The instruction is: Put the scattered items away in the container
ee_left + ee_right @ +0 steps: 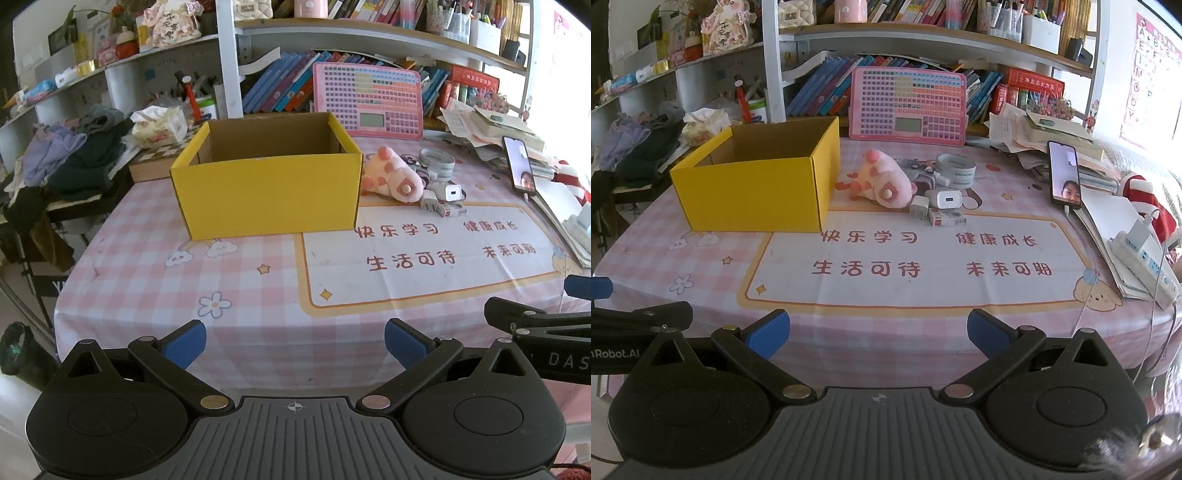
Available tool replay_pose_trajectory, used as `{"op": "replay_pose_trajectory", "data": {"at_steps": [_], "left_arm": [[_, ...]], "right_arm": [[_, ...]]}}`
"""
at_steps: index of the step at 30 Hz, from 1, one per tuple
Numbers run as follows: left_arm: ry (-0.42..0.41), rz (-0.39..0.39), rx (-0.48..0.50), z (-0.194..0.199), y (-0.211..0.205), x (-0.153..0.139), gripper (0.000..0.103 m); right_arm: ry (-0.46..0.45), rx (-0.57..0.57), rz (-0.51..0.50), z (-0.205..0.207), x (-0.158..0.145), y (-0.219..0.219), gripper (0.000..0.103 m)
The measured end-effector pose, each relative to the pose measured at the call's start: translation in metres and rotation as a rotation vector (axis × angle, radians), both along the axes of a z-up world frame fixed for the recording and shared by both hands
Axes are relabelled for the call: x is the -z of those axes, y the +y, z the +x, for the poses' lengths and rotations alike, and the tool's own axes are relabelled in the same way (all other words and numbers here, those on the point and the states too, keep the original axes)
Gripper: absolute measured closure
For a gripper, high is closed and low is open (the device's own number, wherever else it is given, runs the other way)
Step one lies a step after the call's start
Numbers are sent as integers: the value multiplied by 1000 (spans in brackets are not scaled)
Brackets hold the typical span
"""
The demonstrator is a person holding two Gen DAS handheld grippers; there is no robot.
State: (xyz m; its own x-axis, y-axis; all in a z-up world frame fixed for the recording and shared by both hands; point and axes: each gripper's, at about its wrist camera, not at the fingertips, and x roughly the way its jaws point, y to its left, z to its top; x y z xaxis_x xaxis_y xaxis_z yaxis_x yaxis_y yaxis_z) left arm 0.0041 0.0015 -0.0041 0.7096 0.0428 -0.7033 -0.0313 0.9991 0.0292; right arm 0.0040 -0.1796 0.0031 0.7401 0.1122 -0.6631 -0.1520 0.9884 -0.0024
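Note:
An open yellow cardboard box (266,192) (757,192) stands on the pink checked tablecloth, with nothing visible inside it. To its right lies a pink plush toy (391,175) (882,179). Beside the toy are a roll of tape (437,160) (956,168), white charger plugs (448,192) (943,199) and a small box (947,219). My left gripper (295,343) hangs open at the table's near edge, holding nothing. Just as wide open and holding nothing, my right gripper (879,332) hovers at the near edge too, well short of the items.
A phone (1065,175) leans upright at the right beside stacked papers and a power strip (1145,262). A pink keyboard toy (908,107) leans against bookshelves at the back. Clothes and a tissue pack (159,125) pile up at the left.

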Motion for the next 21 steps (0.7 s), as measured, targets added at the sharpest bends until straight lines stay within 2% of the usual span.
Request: {"op": "replay_pose_trajectory", "data": {"at_steps": [21], "left_arm": [[-7,10,4,1,-2,-2,0]], "right_arm": [[-1,1,3,-1,2,-1,0]]}}
